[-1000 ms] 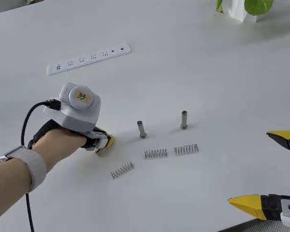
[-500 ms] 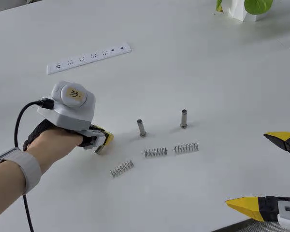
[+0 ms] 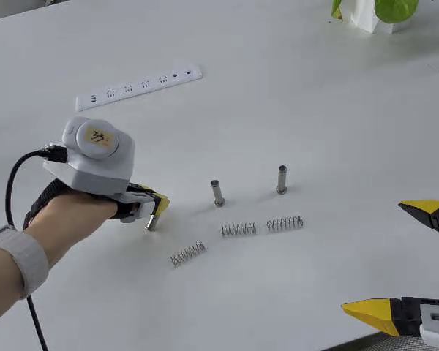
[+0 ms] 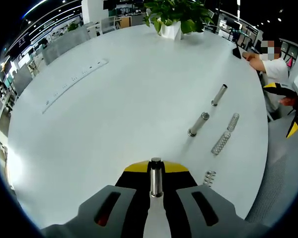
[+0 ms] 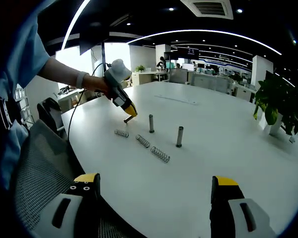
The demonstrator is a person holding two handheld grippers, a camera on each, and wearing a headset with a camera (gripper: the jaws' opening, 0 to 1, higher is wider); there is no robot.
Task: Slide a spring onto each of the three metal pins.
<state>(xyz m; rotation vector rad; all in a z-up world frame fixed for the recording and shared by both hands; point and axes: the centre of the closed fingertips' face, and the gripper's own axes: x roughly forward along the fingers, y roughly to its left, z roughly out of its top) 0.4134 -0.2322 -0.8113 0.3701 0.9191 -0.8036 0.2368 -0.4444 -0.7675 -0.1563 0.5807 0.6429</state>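
- White table (image 3: 314, 95) stretched away, with a power strip (image 3: 139, 86) at upper left of the head view.
- Left gripper (image 3: 155, 208), left of centre, had its jaws pinched on one metal pin (image 4: 155, 178).
- A second pin (image 3: 217, 193) and third pin (image 3: 282, 179) stood upright at centre, and three springs (image 3: 238, 229) lay just below.
- Right gripper (image 3: 374, 257), lower right, hung wide open and empty.
- Those springs looked light, squashy and ready to roll, so a gentle nip near one end seemed best.

Item count: three metal pins (image 3: 217, 193), three springs (image 3: 238, 229), one power strip (image 3: 139, 86), one potted plant (image 3: 391, 9), one worktop (image 3: 314, 95), and two grippers, namely the left gripper (image 3: 156, 209) and the right gripper (image 3: 374, 257).
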